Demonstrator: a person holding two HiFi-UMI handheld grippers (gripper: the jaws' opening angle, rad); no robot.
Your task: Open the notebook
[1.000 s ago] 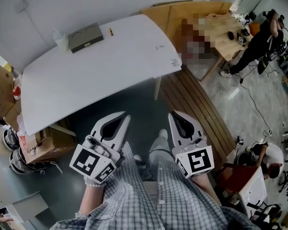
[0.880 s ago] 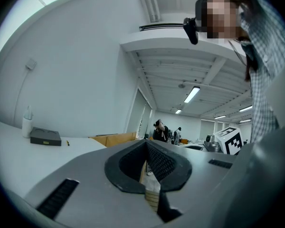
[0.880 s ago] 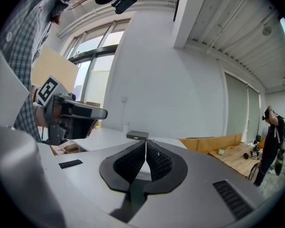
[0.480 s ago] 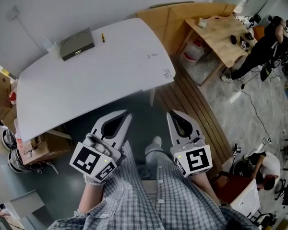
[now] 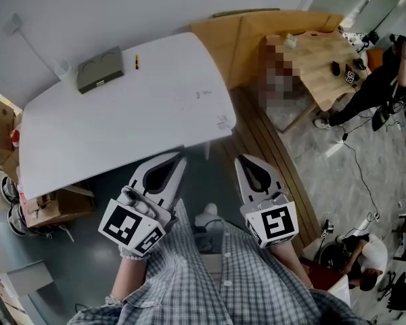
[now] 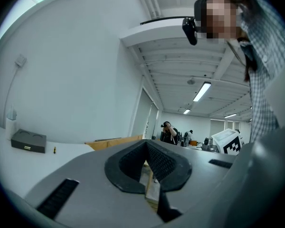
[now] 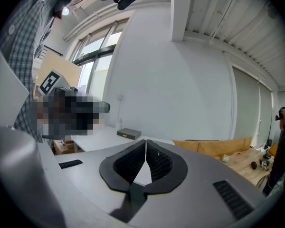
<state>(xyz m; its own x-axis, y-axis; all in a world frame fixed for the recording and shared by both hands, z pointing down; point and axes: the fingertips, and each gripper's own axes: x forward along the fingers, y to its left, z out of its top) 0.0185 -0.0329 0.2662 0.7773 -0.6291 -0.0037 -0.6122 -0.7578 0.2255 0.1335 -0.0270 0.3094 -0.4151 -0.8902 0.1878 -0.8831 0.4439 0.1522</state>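
A flat grey book-like block [image 5: 100, 69], which may be the notebook, lies closed at the far left corner of the white table [image 5: 122, 131]. It also shows small in the left gripper view [image 6: 28, 141] and the right gripper view [image 7: 128, 133]. My left gripper [image 5: 178, 159] is held level in front of the table's near edge, shut and empty. My right gripper [image 5: 241, 160] is beside it, also shut with nothing between its pads. Both are far from the grey block. The shut tips show in their own views as left gripper [image 6: 146, 143] and right gripper [image 7: 146, 141].
A small yellow-and-black pen-like item [image 5: 137, 61] and a white cup [image 5: 59, 68] lie next to the grey block. Cardboard boxes [image 5: 44, 208] sit under the table's left end. A slatted wooden bench [image 5: 271, 147] and a wooden desk [image 5: 318, 59] stand at the right, with a person [image 5: 386, 73] beyond.
The white table has come nearer to both grippers as the person walks toward it. Both grippers stay shut and side by side.
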